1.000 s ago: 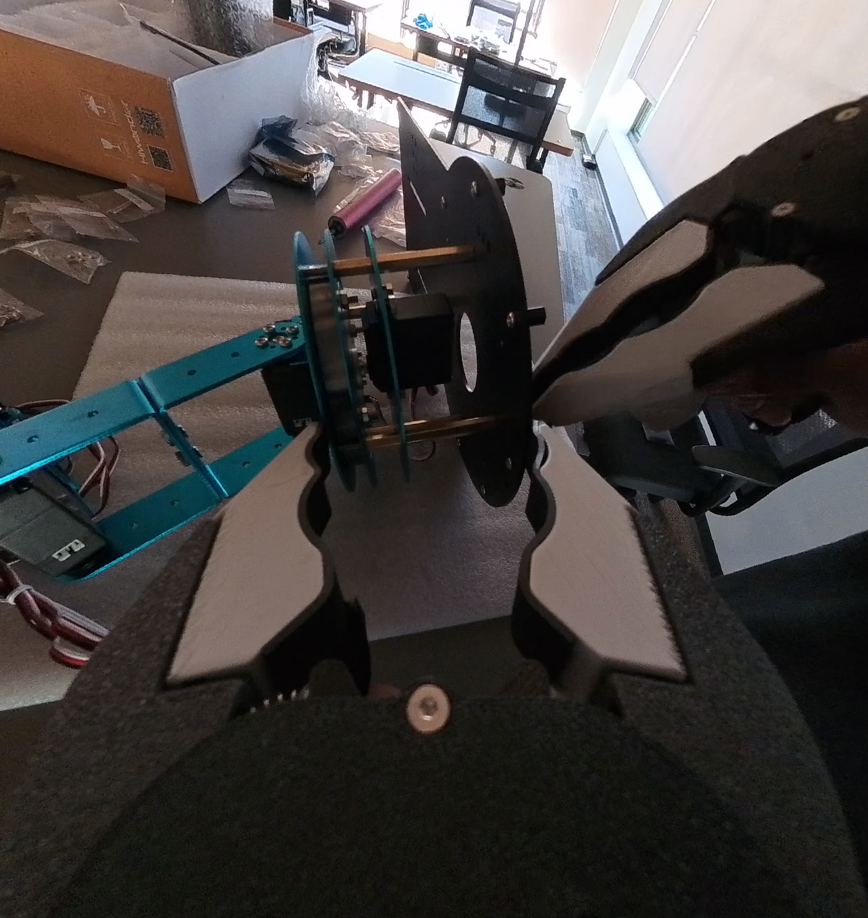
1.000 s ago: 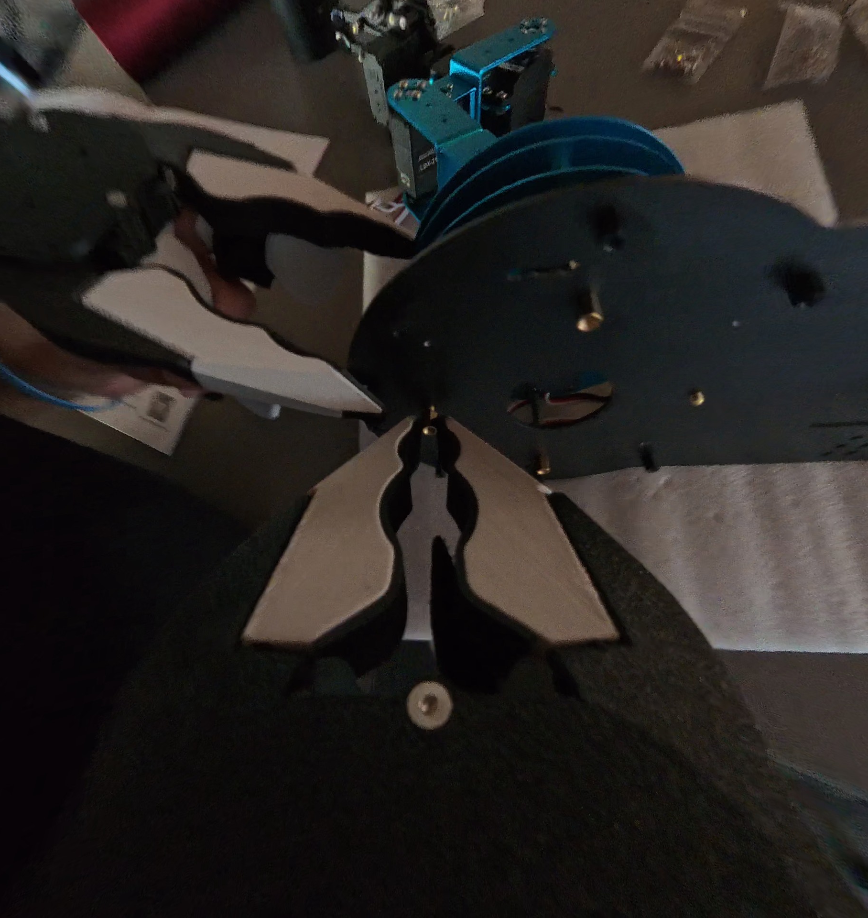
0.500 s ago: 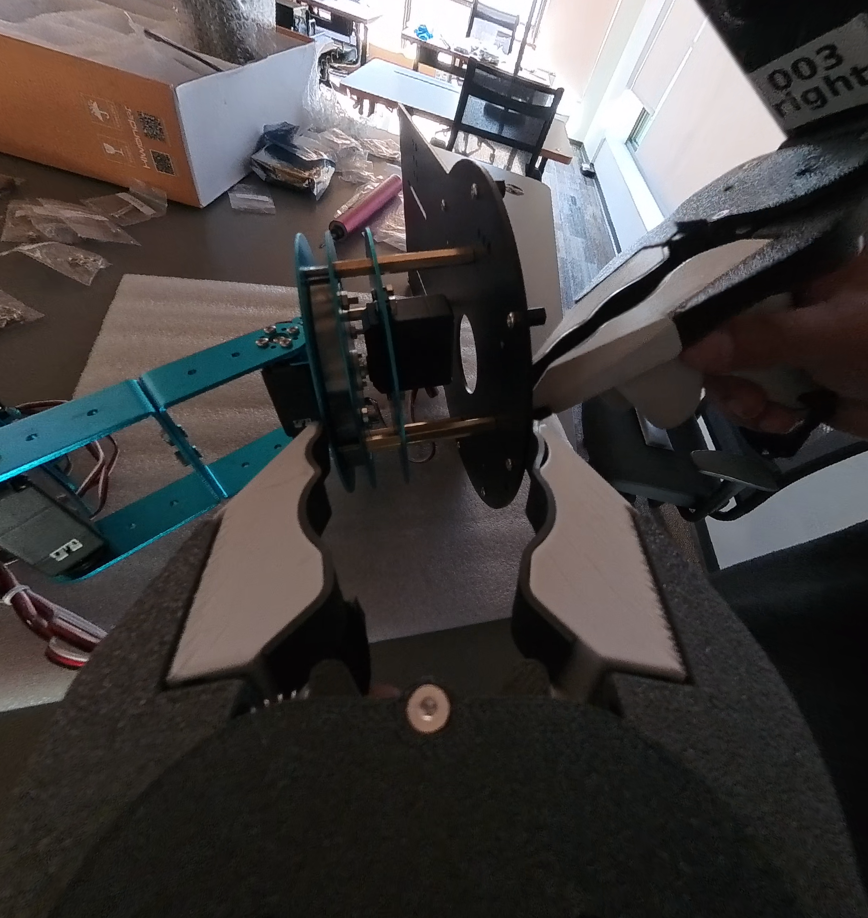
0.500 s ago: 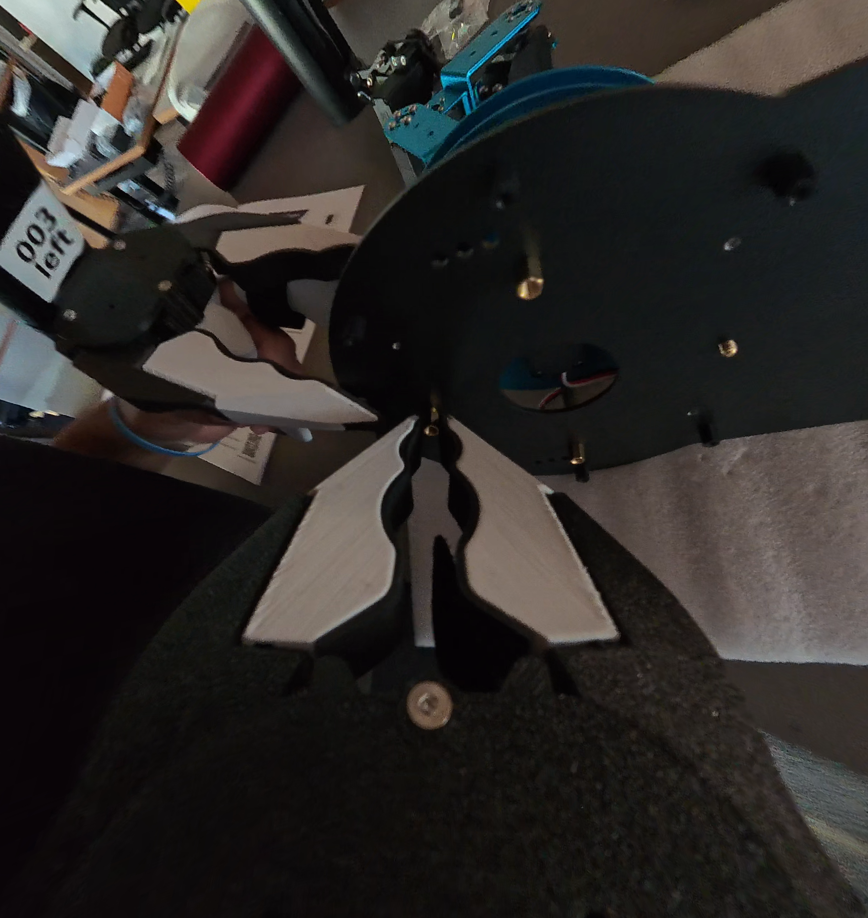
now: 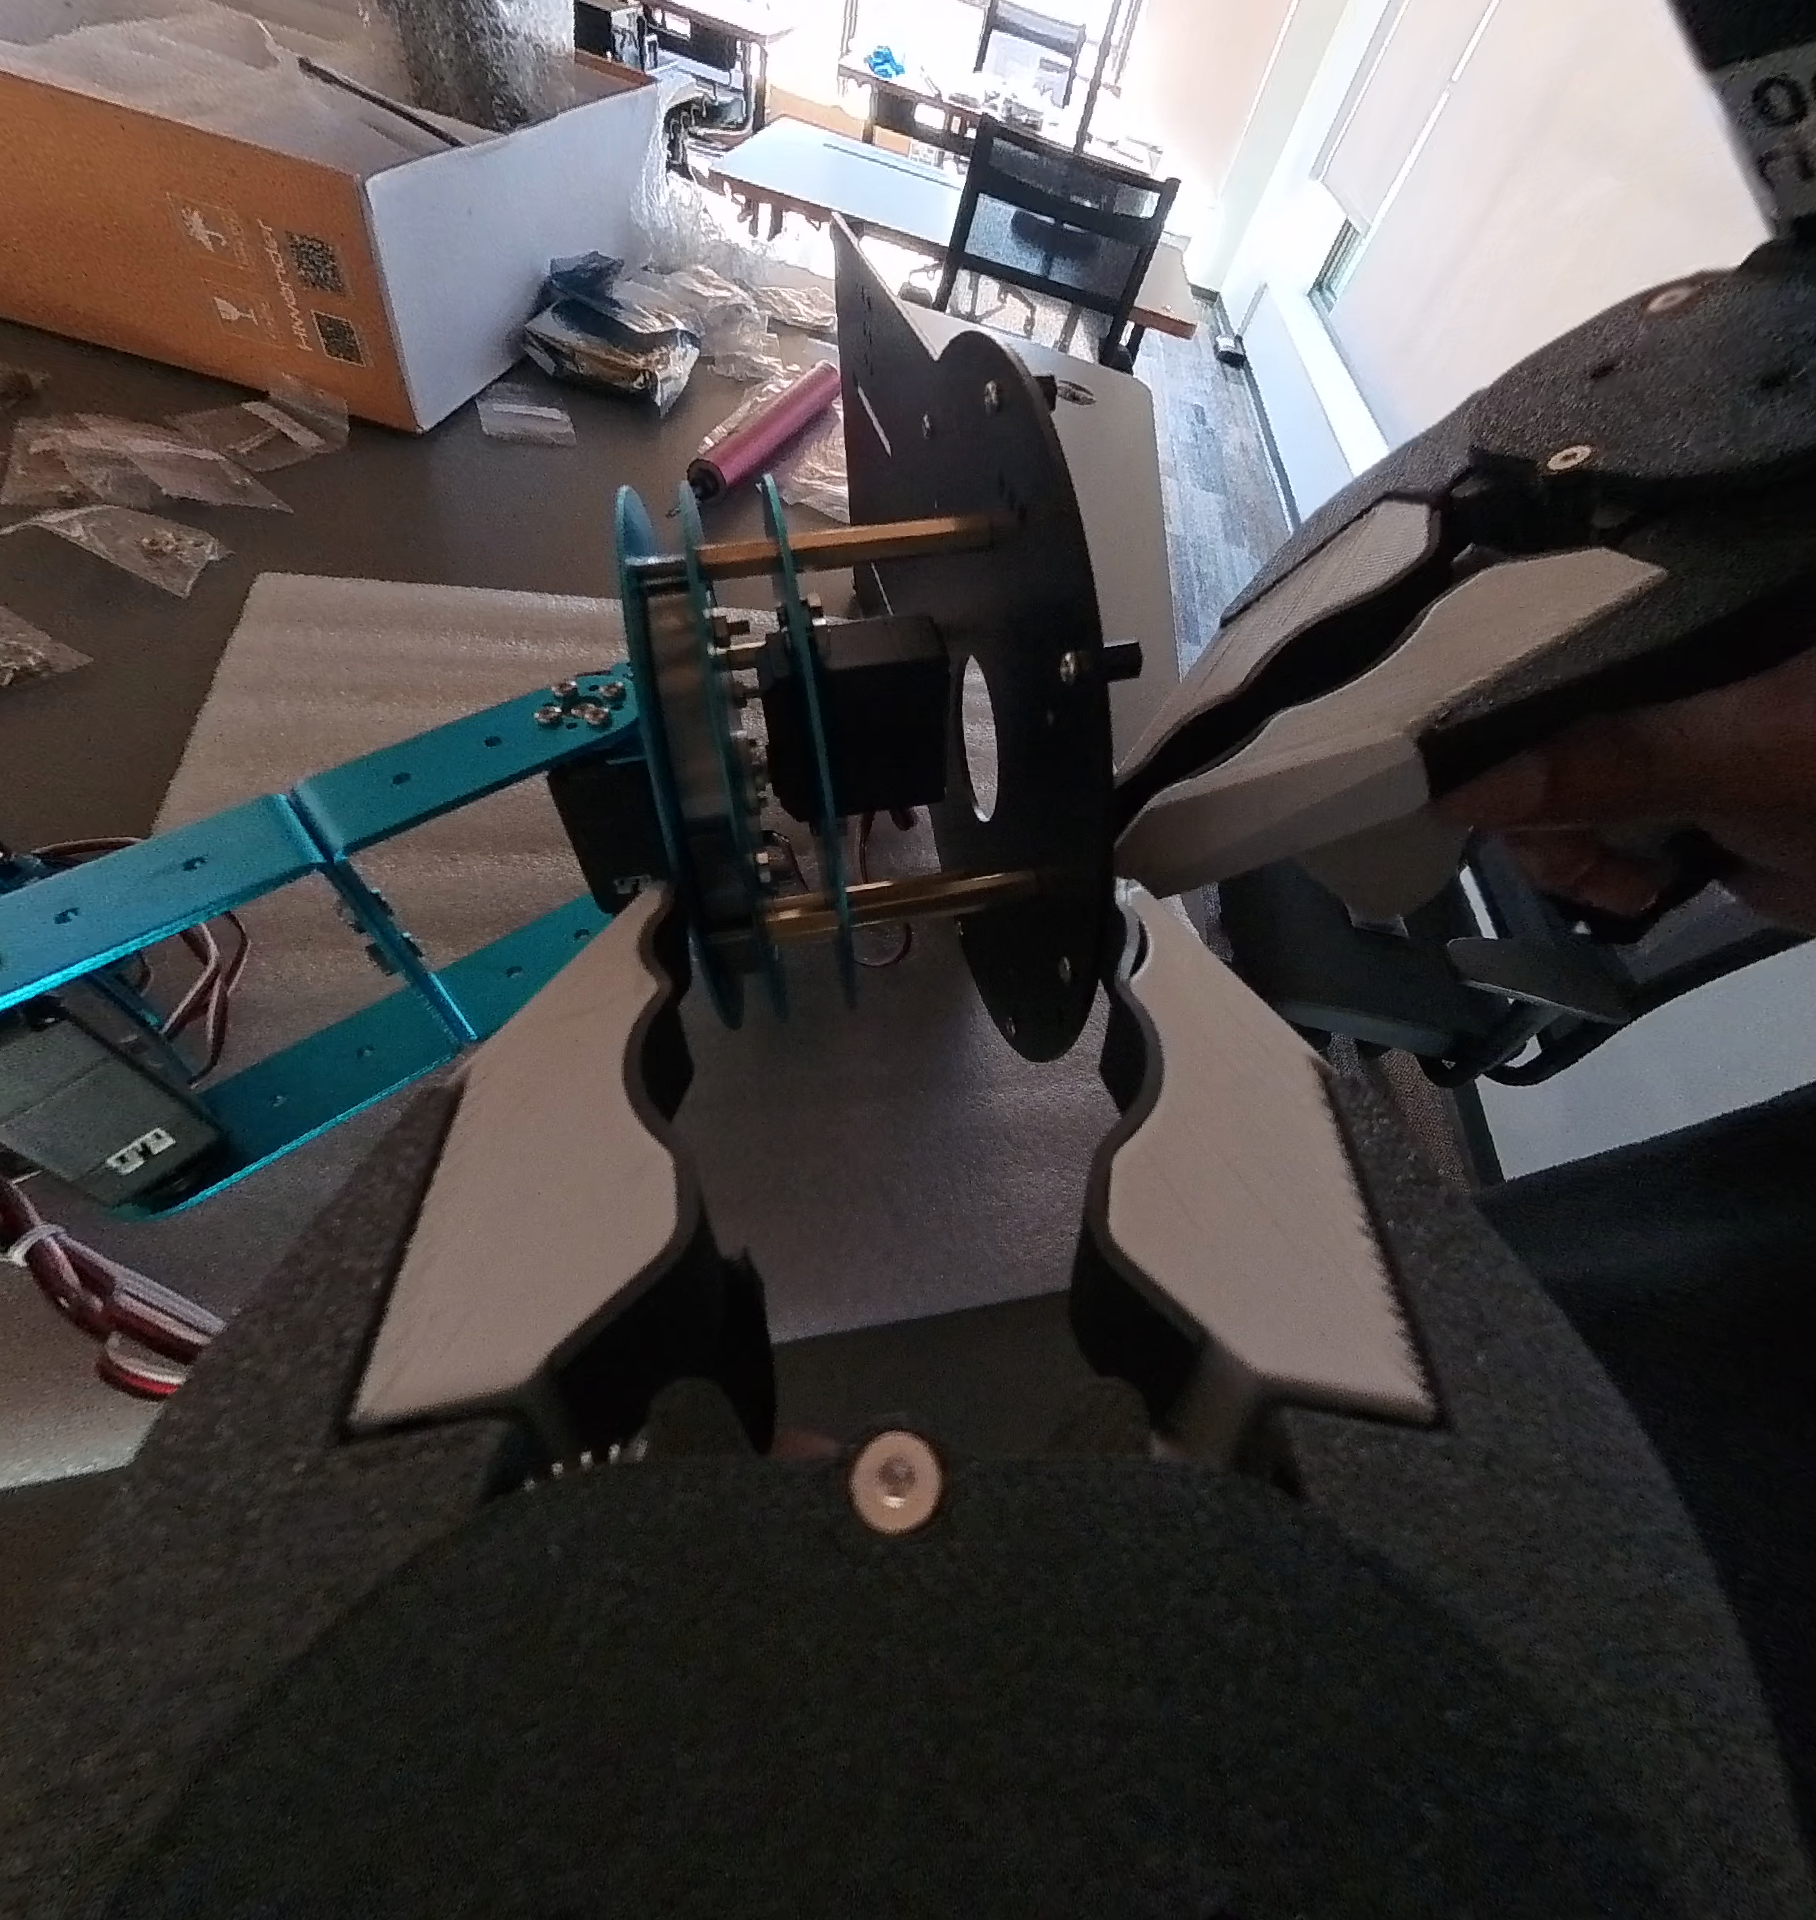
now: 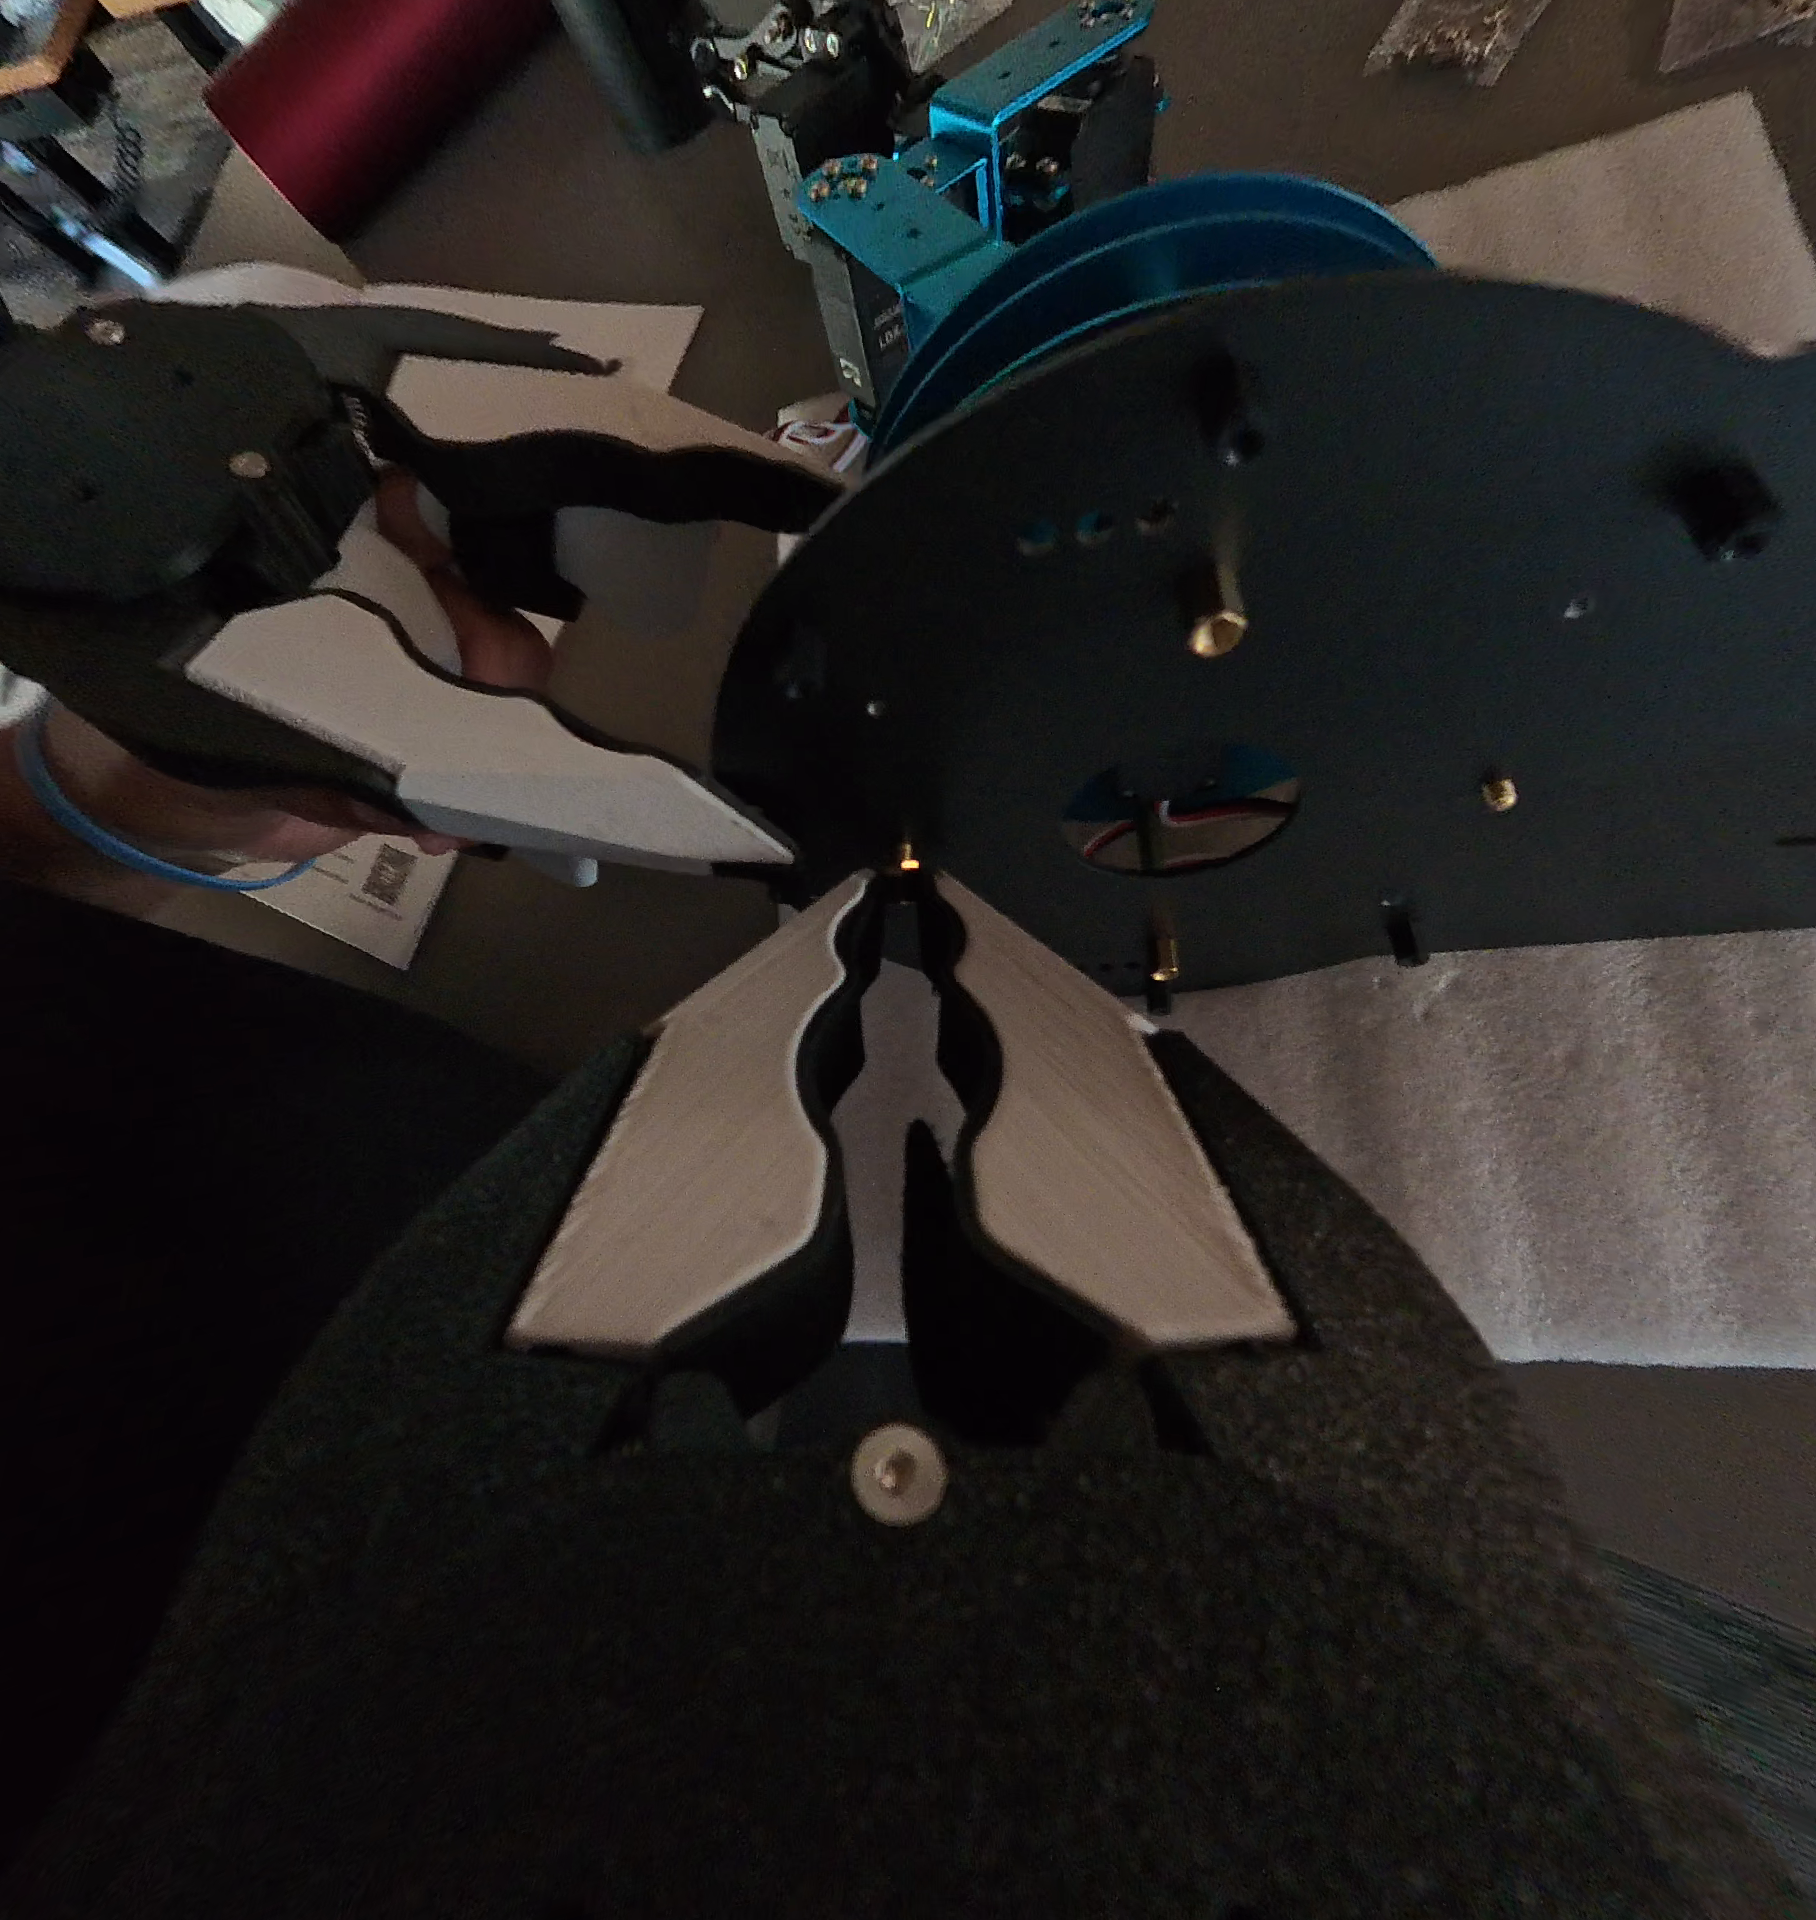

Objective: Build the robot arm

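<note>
Left gripper point(image 5: 893, 914) spans the base of the blue robot arm point(image 5: 291, 831), jaws wide, clamping blue discs point(image 5: 722, 758) and black plate point(image 5: 1029, 665). Right gripper point(image 6: 899, 883), nearly closed, pinches a brass screw point(image 6: 906, 858) at the plate's 7 o'clock edge; seating unclear.

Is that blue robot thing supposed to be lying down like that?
Odd, yes: the blue robot arm lies on its side on the foam sheet, so its black base plate stands on edge. Small parts bags are scattered nearby.
</note>
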Motion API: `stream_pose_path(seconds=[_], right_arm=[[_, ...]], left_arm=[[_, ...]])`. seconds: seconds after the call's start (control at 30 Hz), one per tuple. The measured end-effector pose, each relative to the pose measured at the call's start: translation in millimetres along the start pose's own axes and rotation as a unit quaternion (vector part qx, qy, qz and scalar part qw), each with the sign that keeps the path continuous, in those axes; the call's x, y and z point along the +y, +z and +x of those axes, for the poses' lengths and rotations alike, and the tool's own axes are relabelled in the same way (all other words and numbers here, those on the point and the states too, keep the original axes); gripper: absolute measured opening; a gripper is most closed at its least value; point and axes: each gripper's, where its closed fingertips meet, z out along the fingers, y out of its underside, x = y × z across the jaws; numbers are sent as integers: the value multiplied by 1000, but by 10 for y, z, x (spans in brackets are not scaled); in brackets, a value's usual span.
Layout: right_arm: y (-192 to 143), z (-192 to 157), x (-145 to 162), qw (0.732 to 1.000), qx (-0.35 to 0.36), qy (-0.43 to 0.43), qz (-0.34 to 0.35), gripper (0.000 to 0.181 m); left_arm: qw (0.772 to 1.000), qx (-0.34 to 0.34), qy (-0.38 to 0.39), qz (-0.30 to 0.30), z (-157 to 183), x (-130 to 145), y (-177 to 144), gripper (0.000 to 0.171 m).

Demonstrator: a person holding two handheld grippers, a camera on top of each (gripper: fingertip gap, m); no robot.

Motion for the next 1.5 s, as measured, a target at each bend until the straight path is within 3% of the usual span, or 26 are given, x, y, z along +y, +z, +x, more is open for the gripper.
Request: stream_pose_path(seconds=[0.43, 0.77, 1.5], right_arm=[[-11, 5, -10, 996, 40, -66, -34, 5], [-54, -21, -119, 999, -20, 23, -9, 5], [-24, -13, -59, 1000, 0, -8, -21, 5]], left_arm=[[1000, 0, 0, -2, -2, 0, 1, 79], [1000, 0, 1, -4, 1, 1, -1, 79], [1000, 1, 0, -2, -3, 0, -1, 79]])
